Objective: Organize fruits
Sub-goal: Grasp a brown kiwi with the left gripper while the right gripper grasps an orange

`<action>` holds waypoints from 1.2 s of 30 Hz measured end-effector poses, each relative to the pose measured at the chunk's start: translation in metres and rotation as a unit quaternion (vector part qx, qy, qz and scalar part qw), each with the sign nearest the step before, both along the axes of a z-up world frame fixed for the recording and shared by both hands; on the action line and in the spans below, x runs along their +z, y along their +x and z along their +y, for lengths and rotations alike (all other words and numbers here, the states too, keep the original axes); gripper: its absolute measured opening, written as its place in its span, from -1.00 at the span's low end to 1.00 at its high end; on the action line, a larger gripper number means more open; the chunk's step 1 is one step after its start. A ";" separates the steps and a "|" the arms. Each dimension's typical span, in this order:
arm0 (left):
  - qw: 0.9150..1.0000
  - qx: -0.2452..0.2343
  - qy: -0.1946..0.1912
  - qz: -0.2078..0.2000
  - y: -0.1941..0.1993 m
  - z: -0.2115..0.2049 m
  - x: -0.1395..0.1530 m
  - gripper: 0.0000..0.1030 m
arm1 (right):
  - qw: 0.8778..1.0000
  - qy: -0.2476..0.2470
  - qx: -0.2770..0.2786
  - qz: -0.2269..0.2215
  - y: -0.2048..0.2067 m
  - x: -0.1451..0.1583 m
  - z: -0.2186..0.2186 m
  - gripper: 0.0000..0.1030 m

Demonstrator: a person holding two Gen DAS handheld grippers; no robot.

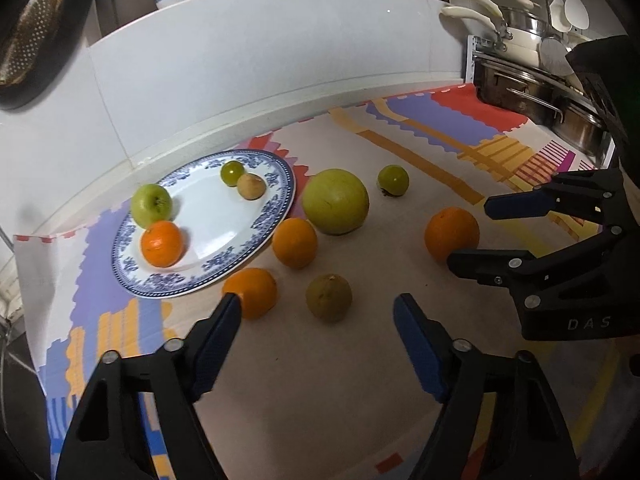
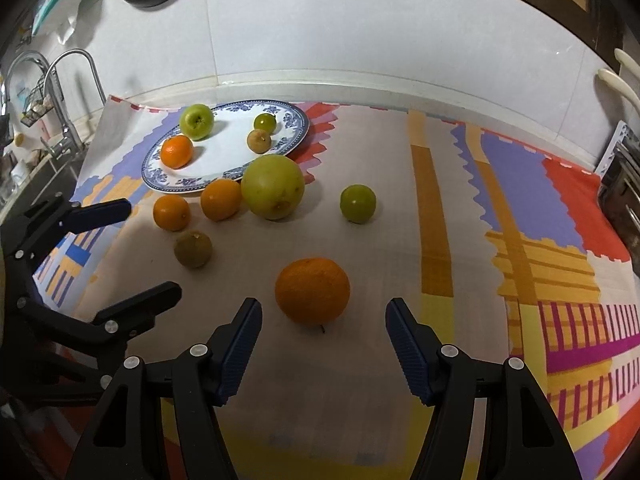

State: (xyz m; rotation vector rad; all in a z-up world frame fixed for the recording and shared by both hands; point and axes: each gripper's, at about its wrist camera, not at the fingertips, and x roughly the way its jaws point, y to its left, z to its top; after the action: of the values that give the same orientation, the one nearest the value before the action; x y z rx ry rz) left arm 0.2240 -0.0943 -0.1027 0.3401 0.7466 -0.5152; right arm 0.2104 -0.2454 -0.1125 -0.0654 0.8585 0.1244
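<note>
A blue-and-white plate [image 1: 276, 200] [image 2: 296, 120] holds a green apple [image 1: 151, 205], an orange [image 1: 161, 243], a small green fruit [image 1: 232, 173] and a small brown fruit [image 1: 251, 186]. On the cloth lie a large green fruit [image 1: 335, 201] [image 2: 273, 186], three oranges [image 1: 294, 242] [image 1: 252, 292] [image 1: 451, 233], a brownish fruit [image 1: 329, 297] and a small green fruit [image 1: 393, 179]. My left gripper [image 1: 318, 312] is open and empty, just short of the brownish fruit. My right gripper [image 2: 324, 316] is open and empty, its fingers either side of the near orange [image 2: 312, 290].
A patterned cloth [image 2: 440, 200] covers the counter. A sink and tap [image 2: 60, 112] are at the left. A steel rack with pots [image 1: 532, 96] stands at the right. A white wall runs behind the plate.
</note>
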 end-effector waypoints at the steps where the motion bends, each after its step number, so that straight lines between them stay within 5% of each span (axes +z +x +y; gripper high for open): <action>1: 1.000 -0.001 -0.001 0.002 0.001 -0.001 -0.001 0.42 | 1.000 0.003 0.000 0.001 0.002 0.000 -0.001 0.23; 18: 0.999 -0.005 -0.009 0.044 0.019 -0.009 -0.015 -0.46 | 1.000 0.025 0.014 0.009 0.016 -0.008 -0.001 -0.09; 36: 0.999 0.013 -0.032 0.033 0.013 -0.001 0.000 -0.46 | 0.999 0.028 0.023 -0.001 0.011 0.000 0.005 -0.17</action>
State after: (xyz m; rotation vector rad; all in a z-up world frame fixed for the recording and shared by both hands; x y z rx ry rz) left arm 0.2371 -0.0954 -0.1024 0.2536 0.7952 -0.5262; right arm 0.2213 -0.2404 -0.1120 -0.0332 0.8507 0.1911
